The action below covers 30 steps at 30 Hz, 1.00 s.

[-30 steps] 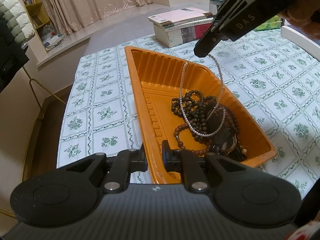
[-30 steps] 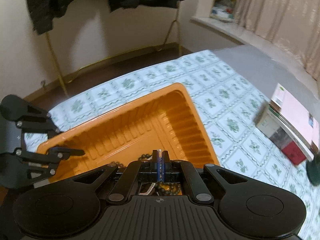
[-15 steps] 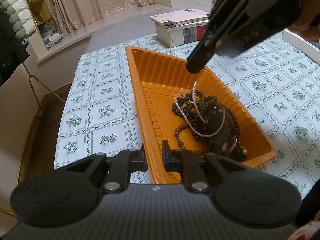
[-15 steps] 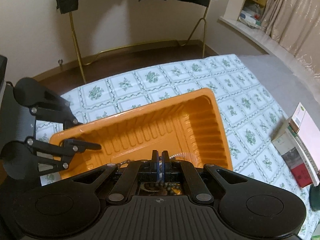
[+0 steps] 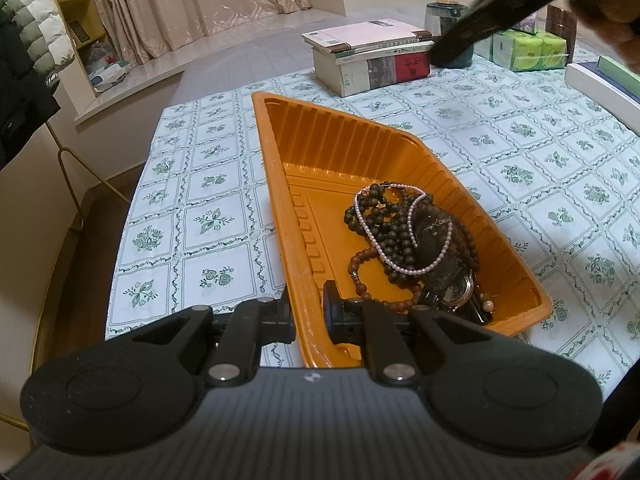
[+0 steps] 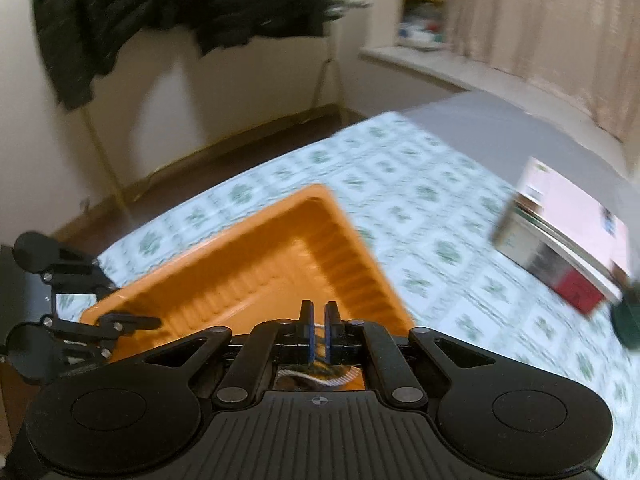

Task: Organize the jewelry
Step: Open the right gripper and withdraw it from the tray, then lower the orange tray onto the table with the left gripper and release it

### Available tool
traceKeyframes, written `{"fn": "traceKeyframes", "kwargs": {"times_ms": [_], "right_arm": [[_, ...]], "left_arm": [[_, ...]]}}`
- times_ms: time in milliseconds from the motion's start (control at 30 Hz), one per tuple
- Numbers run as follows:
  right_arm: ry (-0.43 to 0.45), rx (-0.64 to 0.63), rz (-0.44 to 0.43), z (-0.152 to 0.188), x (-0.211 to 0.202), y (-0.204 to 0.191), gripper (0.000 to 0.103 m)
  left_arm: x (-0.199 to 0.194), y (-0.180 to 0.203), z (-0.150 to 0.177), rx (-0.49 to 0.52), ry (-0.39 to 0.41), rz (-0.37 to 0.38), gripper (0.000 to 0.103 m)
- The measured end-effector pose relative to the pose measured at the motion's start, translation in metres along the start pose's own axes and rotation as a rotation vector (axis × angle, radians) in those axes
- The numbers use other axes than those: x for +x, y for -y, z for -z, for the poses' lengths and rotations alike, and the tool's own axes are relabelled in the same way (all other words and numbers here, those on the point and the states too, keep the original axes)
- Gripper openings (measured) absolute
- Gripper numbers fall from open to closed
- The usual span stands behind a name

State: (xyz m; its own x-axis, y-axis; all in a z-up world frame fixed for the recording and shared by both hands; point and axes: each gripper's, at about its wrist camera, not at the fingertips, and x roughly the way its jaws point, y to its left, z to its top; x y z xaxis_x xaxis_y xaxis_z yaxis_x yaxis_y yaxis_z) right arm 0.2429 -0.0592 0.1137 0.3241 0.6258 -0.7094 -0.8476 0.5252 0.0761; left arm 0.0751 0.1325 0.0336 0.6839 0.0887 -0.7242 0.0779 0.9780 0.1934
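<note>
Orange plastic tray [image 5: 304,216] sits on the floral tabletop [image 5: 208,216], and I see the jewelry gathered in its near right part: a pearl strand [image 5: 400,240] draped over dark wooden beads [image 5: 384,216], with reddish-brown beads [image 5: 364,276] at about 7 o'clock of the pile and a watch-like piece [image 5: 456,292] at 5 o'clock. I judge the collecting largely done; I spot no loose pieces on the cloth, though the heap is tangled and could use sorting.

My left tongs [image 5: 308,312] are clenched on the tray's near rim, steadying it. My right tongs [image 6: 319,330] are opening, with nothing caught between the blue pads [image 6: 310,332]; in the left view they show only as a dark blur [image 5: 492,12] at 1 o'clock, well above the tray.

Around: a stack of books [image 5: 372,56] at 12 o'clock, a dark jar [image 5: 446,14] behind it, green tissue packs [image 5: 528,50] farther right. Nothing blocks the tray itself; the books crowd its far side.
</note>
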Motion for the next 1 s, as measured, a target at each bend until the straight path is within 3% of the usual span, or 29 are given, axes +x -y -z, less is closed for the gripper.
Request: {"fn": "traceKeyframes", "kwargs": {"times_ms": [33,67,100,333,500,700,1000], "right_arm": [[0.012,0.03,0.013,0.005,-0.008,0.008,0.031],[0.031,0.072,0.027,0.013,-0.018,0.019,0.057],[0.051,0.113,0.041,0.02,-0.028,0.028,0.068],[0.151,0.372,0.115,0.096,-0.098,0.078,0.069],[0.208,0.466,0.134,0.158,-0.128,0.072,0.069],[0.194,0.572,0.097,0.221,-0.121,0.035,0.07],[0.152,0.578,0.082,0.237,-0.093,-0.006,0.07]], "left_arm": [[0.0,0.0,0.0,-0.003,0.0,0.001,0.011],[0.0,-0.001,0.0,-0.005,0.001,0.002,0.011],[0.001,-0.001,0.0,-0.007,0.001,0.002,0.011],[0.002,-0.005,0.003,-0.034,0.003,0.009,0.011],[0.004,-0.01,0.007,-0.073,-0.001,0.019,0.011],[0.007,-0.015,0.012,-0.101,-0.009,0.031,0.01],[0.015,-0.028,0.029,-0.171,-0.012,0.046,0.01]]}}
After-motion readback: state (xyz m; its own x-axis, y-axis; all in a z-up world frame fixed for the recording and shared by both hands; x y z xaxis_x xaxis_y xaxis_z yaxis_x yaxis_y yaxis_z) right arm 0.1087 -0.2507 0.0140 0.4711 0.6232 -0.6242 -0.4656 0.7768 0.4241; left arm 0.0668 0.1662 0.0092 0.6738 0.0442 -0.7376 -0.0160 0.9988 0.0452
